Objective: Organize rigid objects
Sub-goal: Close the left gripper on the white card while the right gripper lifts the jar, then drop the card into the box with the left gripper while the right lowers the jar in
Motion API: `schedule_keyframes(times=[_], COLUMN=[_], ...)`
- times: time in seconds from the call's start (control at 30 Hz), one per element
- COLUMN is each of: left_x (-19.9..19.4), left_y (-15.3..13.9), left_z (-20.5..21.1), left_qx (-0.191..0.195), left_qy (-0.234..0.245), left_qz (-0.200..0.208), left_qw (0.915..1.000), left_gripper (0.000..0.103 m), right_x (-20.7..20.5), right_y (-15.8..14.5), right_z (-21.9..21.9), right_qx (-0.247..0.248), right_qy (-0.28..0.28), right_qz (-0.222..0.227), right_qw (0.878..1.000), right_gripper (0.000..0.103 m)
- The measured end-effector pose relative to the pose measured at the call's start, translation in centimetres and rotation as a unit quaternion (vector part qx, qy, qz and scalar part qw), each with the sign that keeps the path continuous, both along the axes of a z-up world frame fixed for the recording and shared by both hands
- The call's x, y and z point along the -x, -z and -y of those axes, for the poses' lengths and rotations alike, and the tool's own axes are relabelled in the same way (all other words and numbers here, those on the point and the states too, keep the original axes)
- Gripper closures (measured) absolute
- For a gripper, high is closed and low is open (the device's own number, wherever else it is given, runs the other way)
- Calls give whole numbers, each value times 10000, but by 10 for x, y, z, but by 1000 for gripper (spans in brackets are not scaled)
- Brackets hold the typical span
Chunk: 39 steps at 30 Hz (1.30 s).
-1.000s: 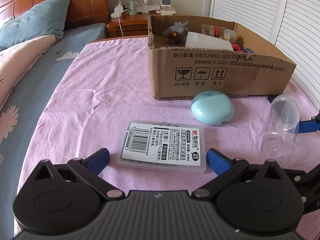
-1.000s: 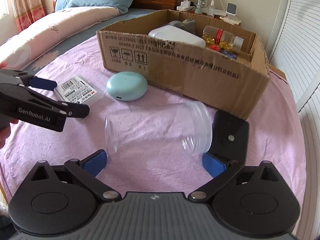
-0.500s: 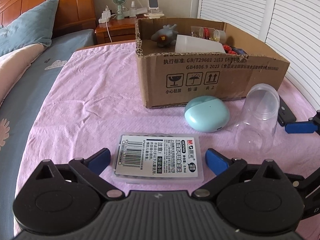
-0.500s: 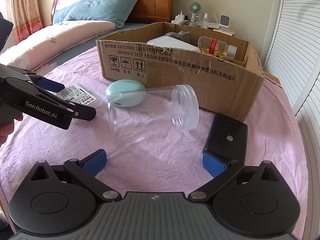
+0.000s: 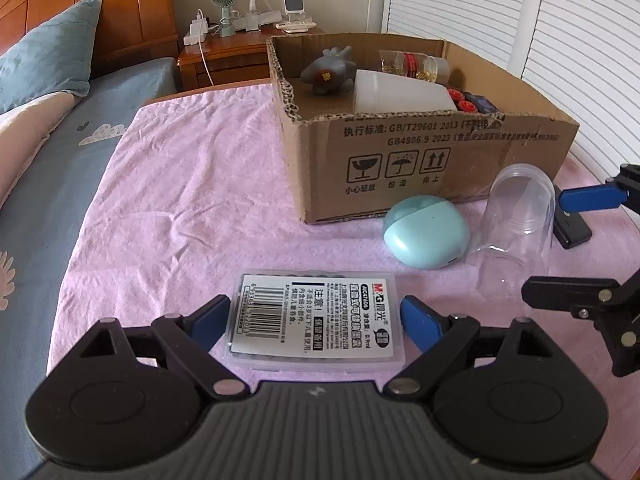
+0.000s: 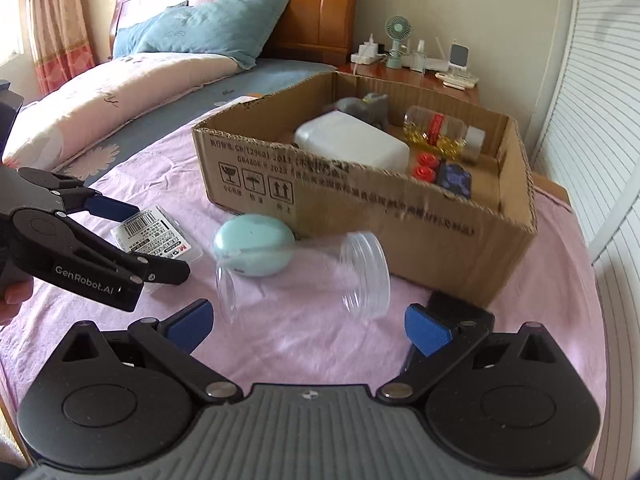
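Observation:
A flat clear case with a barcode label lies on the pink cloth between the fingers of my left gripper. Its jaws are closing on the case's short ends, and the blue pads stand right at those ends. A clear plastic jar lies on its side just beyond my right gripper, which is open and holds nothing. A mint-green oval case rests behind the jar, against the cardboard box. The box holds a grey toy, a white container, a capsule bottle and small red and blue items.
A flat black device lies on the cloth by the right finger. The box stands at the back. A nightstand with a fan is beyond it, bedding and pillows on the left, louvred doors on the right.
The left jaws have narrowed around the labelled case, and the case now sits deeper between the fingers. The right gripper has drawn back, so the jar now lies beyond its fingertips.

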<state>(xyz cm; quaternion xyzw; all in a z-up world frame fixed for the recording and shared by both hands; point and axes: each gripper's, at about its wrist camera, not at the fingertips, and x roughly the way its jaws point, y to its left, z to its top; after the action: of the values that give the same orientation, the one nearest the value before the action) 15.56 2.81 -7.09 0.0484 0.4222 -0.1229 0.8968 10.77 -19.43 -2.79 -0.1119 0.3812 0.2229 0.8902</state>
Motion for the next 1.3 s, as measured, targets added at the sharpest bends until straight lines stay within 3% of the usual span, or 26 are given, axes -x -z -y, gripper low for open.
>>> schedule_keyframes(times=[0.2, 0.3, 0.53, 0.77, 1.07, 1.3], left_x=[-6, -5, -2, 2, 5, -17], left_y=[0, -1, -13, -31, -67, -109], left_z=[-3, -3, -3, -6, -4, 10], left_qx=[42, 50, -39, -11, 88, 100], left_qy=[84, 186, 510, 665, 827, 1083], left_qz=[-42, -90, -146, -159, 38, 445], left_qw=[9999, 9998, 9986, 9977, 9965, 9931], left_gripper=[13, 13, 13, 13, 13, 13], right_x=[-6, -7, -3, 8, 10, 3], right_y=[-2, -2, -17, -44, -71, -81], right_z=[-14, -19, -8, 2, 14, 19], right_qx=[197, 401, 193, 91, 29, -35], right_qy=[-239, -197, -28, -4, 87, 107], right_qz=[139, 139, 23, 236, 623, 815], right_qw=[9994, 9989, 9998, 9997, 9980, 9966], right_gripper=[0, 10, 10, 10, 10, 10])
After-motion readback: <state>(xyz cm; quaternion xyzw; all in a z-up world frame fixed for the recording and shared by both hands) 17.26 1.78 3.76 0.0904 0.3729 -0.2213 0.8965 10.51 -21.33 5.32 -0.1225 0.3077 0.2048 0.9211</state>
